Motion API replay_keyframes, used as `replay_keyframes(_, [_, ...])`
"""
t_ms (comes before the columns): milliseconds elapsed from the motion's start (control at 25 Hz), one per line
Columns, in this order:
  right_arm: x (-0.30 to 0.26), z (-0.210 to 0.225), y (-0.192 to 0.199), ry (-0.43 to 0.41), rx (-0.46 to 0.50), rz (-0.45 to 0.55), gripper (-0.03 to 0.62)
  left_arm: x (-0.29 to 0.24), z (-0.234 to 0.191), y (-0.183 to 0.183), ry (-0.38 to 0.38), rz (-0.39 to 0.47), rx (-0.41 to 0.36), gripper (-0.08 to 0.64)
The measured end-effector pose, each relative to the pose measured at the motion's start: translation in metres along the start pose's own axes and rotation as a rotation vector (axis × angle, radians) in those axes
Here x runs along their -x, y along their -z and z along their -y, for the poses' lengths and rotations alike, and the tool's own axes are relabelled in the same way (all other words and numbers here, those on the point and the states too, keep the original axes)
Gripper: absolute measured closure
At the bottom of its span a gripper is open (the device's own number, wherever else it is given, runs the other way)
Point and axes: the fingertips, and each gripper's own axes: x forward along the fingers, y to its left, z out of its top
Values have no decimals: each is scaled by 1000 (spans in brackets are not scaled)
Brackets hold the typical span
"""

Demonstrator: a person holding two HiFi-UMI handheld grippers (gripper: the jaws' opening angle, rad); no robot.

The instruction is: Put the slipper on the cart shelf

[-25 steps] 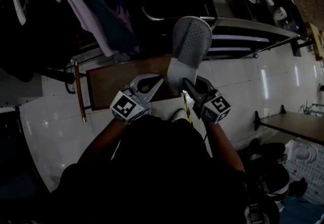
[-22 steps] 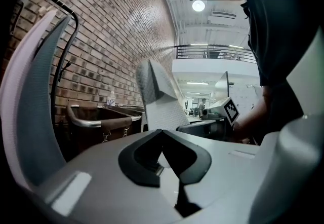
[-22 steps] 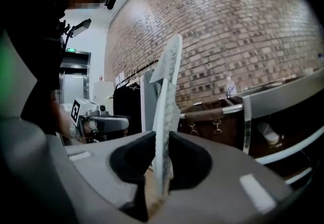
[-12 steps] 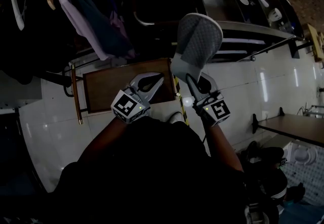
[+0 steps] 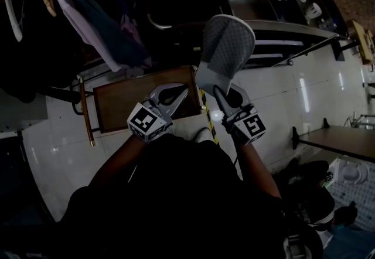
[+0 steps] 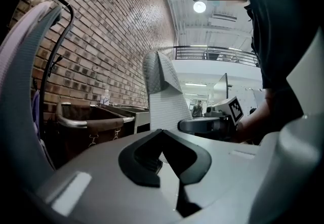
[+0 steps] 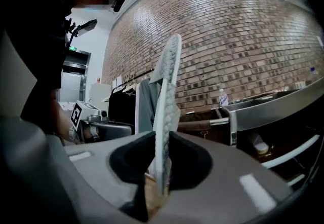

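Observation:
A grey slipper stands on end, sole toward me, with my right gripper shut on its lower end. In the right gripper view the slipper shows edge-on, pinched between the black pads. Beyond it stands the steel cart, whose shelves lie at the right in the right gripper view. My left gripper hangs just left of the slipper, shut and holding nothing. In the left gripper view its jaw tips meet, with the slipper behind them.
Clothes hang on a rail at the upper left. A brown wooden board lies below the grippers on the white tiled floor. A dark bin with a metal rim stands beside the cart. A low table is at the right.
The right gripper has raised the slipper a little and leaned it to the right, toward the cart. The left gripper has hardly moved.

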Motion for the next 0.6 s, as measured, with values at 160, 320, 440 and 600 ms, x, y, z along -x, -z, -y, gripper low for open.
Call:
replay_keyframes(160, [7, 3, 0, 25, -34, -2, 526, -5, 7, 3, 18, -32, -11, 561])
replay_keyframes(320, [25, 12, 3, 52, -47, 3, 526, -19, 19, 0, 45, -27, -20, 561])
replay_keyframes(440, [44, 23, 6, 81, -70, 4, 526, -34, 35, -3, 72, -31, -26, 561])
replay_keyframes(600, [76, 45, 14, 121, -96, 10, 526, -59, 58, -3, 88, -46, -35, 561])
